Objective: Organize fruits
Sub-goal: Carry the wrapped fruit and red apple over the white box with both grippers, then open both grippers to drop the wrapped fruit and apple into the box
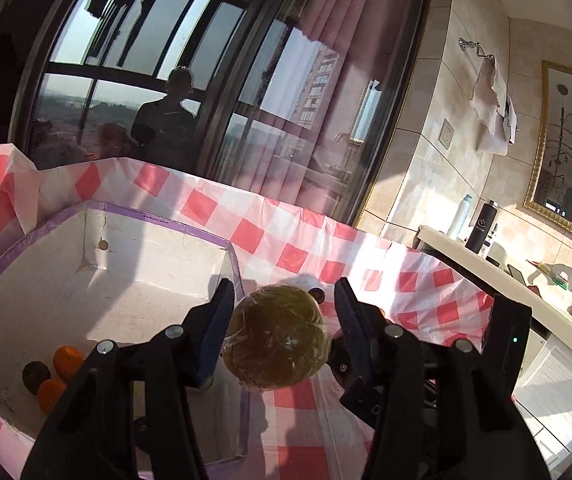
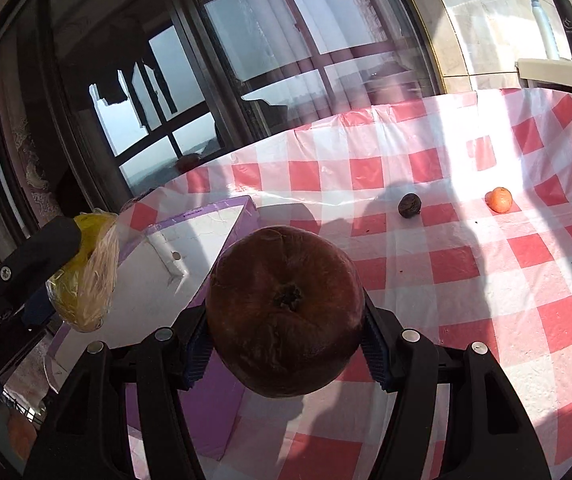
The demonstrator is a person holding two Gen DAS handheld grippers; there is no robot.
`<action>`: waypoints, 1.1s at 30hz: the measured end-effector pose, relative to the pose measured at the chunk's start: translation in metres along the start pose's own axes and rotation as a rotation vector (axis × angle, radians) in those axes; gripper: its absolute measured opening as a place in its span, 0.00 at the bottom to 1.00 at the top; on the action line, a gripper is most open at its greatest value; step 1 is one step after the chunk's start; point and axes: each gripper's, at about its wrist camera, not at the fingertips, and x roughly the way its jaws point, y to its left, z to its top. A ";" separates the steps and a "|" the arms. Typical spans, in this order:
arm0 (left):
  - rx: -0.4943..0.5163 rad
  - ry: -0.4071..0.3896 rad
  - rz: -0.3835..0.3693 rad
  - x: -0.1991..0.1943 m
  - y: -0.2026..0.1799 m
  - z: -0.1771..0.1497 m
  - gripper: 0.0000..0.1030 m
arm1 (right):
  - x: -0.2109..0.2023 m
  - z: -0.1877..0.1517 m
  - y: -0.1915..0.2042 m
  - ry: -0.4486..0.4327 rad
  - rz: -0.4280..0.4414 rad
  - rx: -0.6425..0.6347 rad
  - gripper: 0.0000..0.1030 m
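My left gripper (image 1: 284, 292) is shut on a round yellow-green fruit wrapped in clear film (image 1: 278, 340), held in the air by the right wall of the white box with a purple taped rim (image 1: 158, 224). Two oranges (image 1: 68, 360) and a small dark fruit (image 1: 36, 376) lie in the box's near left corner. My right gripper (image 2: 286, 332) is shut on a large brown round fruit (image 2: 286, 312), above the tablecloth just right of the box (image 2: 202, 216). The right wrist view also shows the wrapped fruit (image 2: 86, 272) at left. A small dark fruit (image 2: 409, 205) and an orange (image 2: 499, 199) lie on the cloth.
A pink-and-white checked tablecloth (image 1: 286, 248) covers the table, its far edge turned up against a dark glass window (image 1: 146, 80) with a pink curtain. A person's reflection shows in the glass. At right, a pale counter (image 1: 486, 268) holds a black bottle (image 1: 482, 228) and a white one.
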 end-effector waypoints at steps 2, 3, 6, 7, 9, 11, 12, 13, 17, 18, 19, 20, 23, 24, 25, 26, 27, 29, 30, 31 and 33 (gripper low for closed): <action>-0.027 -0.013 0.012 -0.006 0.019 0.013 0.49 | 0.008 0.003 0.017 0.009 0.018 -0.031 0.60; -0.033 -0.009 0.028 -0.005 0.028 0.019 0.49 | 0.013 0.004 0.027 0.018 0.029 -0.047 0.60; -0.076 0.016 0.114 0.003 0.063 0.028 0.48 | 0.035 0.002 0.058 0.072 0.043 -0.104 0.60; -0.095 0.034 0.123 0.005 0.075 0.029 0.48 | 0.040 0.001 0.069 0.080 0.042 -0.132 0.60; -0.093 0.065 0.182 0.008 0.092 0.030 0.48 | 0.044 0.000 0.088 0.079 0.026 -0.203 0.60; -0.048 0.139 0.254 0.017 0.105 0.030 0.49 | 0.052 0.001 0.105 0.114 0.030 -0.275 0.60; -0.031 0.187 0.298 0.022 0.114 0.030 0.49 | 0.057 -0.001 0.114 0.137 0.015 -0.332 0.60; -0.019 0.246 0.336 0.029 0.123 0.030 0.49 | 0.064 -0.004 0.124 0.175 0.002 -0.399 0.60; -0.022 0.425 0.403 0.049 0.153 0.026 0.62 | 0.090 -0.024 0.153 0.366 0.006 -0.603 0.60; -0.028 0.438 0.396 0.050 0.157 0.026 0.63 | 0.098 -0.029 0.156 0.418 0.011 -0.630 0.60; -0.024 0.449 0.409 0.052 0.159 0.027 0.72 | 0.103 -0.034 0.159 0.461 0.013 -0.653 0.59; -0.008 0.470 0.436 0.055 0.160 0.026 0.77 | 0.105 -0.035 0.161 0.482 0.014 -0.673 0.59; -0.027 0.529 0.412 0.063 0.164 0.024 0.82 | 0.113 -0.043 0.164 0.575 0.013 -0.706 0.60; -0.029 0.547 0.418 0.065 0.165 0.022 0.83 | 0.113 -0.043 0.164 0.586 0.021 -0.702 0.60; -0.028 0.562 0.421 0.068 0.165 0.021 0.83 | 0.113 -0.043 0.164 0.590 0.032 -0.697 0.60; -0.035 0.572 0.414 0.069 0.166 0.020 0.83 | 0.113 -0.042 0.164 0.597 0.045 -0.691 0.61; -0.037 0.572 0.410 0.068 0.166 0.020 0.85 | 0.112 -0.041 0.164 0.597 0.052 -0.687 0.65; -0.041 0.570 0.403 0.068 0.166 0.019 0.88 | 0.109 -0.040 0.163 0.585 0.068 -0.671 0.70; -0.039 0.568 0.400 0.067 0.165 0.019 0.88 | 0.106 -0.041 0.164 0.575 0.069 -0.670 0.71; -0.035 0.567 0.400 0.067 0.164 0.018 0.89 | 0.105 -0.041 0.164 0.565 0.071 -0.665 0.71; -0.025 0.570 0.406 0.066 0.162 0.017 0.89 | 0.103 -0.039 0.164 0.547 0.076 -0.654 0.71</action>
